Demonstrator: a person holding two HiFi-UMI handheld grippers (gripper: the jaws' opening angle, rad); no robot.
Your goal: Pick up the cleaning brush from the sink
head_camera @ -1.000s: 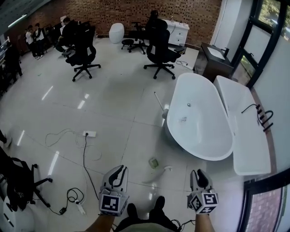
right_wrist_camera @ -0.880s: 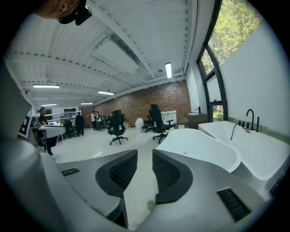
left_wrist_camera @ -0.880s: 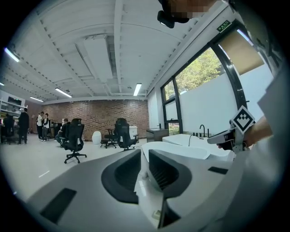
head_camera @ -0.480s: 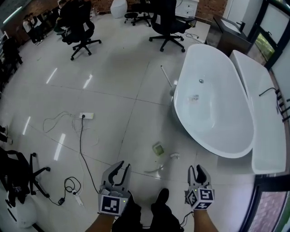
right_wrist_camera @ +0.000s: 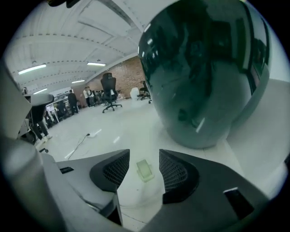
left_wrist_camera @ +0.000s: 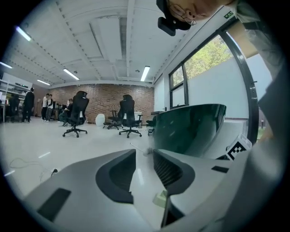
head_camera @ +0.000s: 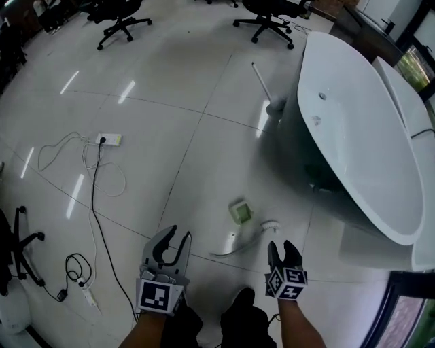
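Observation:
A white long-handled cleaning brush (head_camera: 274, 106) stands on the floor, head down, against the left outer wall of the white bathtub (head_camera: 367, 156). It shows small and far off in the left gripper view (left_wrist_camera: 144, 152), in line with the jaws' gap. My left gripper (head_camera: 175, 238) and right gripper (head_camera: 282, 250) are held low near the person's shoes, well short of the brush. Both pairs of jaws are opening, with nothing between them (left_wrist_camera: 144, 161) (right_wrist_camera: 144, 168). The tub's outer wall looks dark green from both grippers (right_wrist_camera: 204, 81).
A pale green pad (head_camera: 239, 211) and a white hose piece (head_camera: 238, 246) lie on the tiles just ahead of the grippers. A power strip with cables (head_camera: 109, 139) lies to the left. Office chairs (head_camera: 268, 13) stand far back. A second white tub (head_camera: 408, 88) sits at the right.
The person has walked toward the tub and the head view has tipped further down, so the tub and brush are nearer. Both grippers' jaws stand wider apart than before.

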